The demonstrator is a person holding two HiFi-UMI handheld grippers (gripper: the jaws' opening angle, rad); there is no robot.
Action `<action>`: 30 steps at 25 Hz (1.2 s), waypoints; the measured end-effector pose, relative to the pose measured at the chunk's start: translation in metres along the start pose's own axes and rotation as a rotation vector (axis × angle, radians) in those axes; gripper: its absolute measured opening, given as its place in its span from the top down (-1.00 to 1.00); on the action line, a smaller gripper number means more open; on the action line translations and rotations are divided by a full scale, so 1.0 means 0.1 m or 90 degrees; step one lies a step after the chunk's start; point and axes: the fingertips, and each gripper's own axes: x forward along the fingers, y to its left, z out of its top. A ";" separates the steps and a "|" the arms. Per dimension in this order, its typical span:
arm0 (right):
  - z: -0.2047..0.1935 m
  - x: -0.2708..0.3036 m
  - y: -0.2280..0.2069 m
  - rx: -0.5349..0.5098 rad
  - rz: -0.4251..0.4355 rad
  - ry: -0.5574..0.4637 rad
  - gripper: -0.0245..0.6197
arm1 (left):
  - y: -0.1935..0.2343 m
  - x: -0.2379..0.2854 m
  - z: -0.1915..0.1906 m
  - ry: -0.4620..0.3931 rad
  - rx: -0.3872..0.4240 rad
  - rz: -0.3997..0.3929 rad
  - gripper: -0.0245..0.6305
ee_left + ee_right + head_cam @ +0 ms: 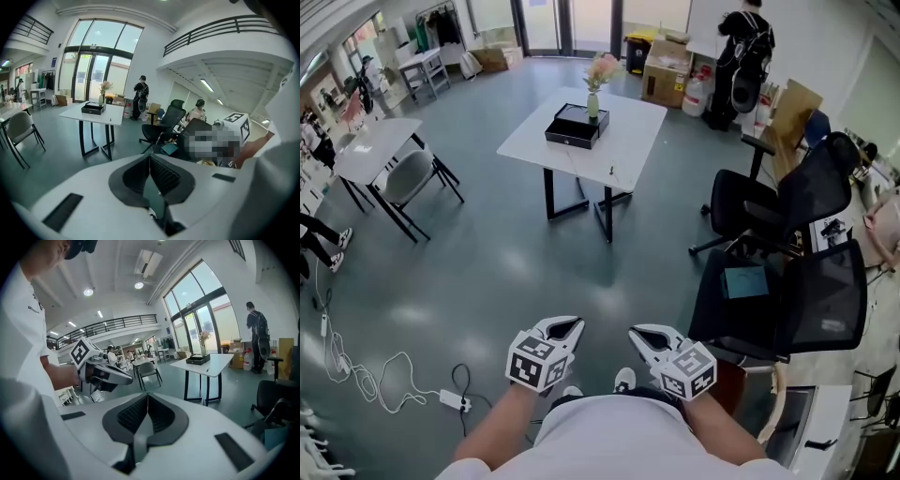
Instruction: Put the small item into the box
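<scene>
A black open box (577,125) sits on a white table (623,141) out in the room, next to a vase of flowers (595,86). A small dark item (612,172) lies near the table's front edge. Both grippers are held low and close to my body, far from the table. My left gripper (569,327) and right gripper (643,334) are shut with nothing between the jaws. The left gripper view shows its tips (150,157) meeting, with the box (92,108) far off. In the right gripper view the tips (147,394) also meet and the box (198,360) is distant.
Black office chairs (787,216) stand at the right. Another white table with a grey chair (403,173) is at the left. A white cable and power strip (450,400) lie on the floor at lower left. Cardboard boxes (667,70) and a person (745,47) are at the back.
</scene>
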 end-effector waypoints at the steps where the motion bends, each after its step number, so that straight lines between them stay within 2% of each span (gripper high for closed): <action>1: 0.00 -0.02 -0.08 -0.002 0.003 0.002 0.87 | -0.02 0.07 0.07 -0.005 -0.001 0.002 0.87; 5: -0.04 -0.07 -0.36 0.000 0.014 0.010 0.87 | -0.11 0.30 0.23 -0.018 0.003 0.016 0.87; 9: -0.12 -0.08 -0.60 0.008 0.021 0.022 0.87 | -0.15 0.45 0.20 -0.006 -0.009 0.031 0.87; 13: -0.11 -0.05 -0.68 0.015 0.036 0.029 0.87 | -0.12 0.49 0.16 0.011 -0.027 0.045 0.87; 18: -0.03 0.07 -0.77 0.010 0.051 0.031 0.87 | 0.03 0.53 0.28 0.004 -0.032 0.059 0.87; 26: 0.09 0.38 -0.96 0.015 0.038 0.046 0.87 | 0.34 0.75 0.38 0.028 -0.024 0.035 0.87; 30: 0.19 0.61 -1.14 0.026 0.020 0.060 0.87 | 0.64 0.92 0.65 0.021 -0.019 0.014 0.87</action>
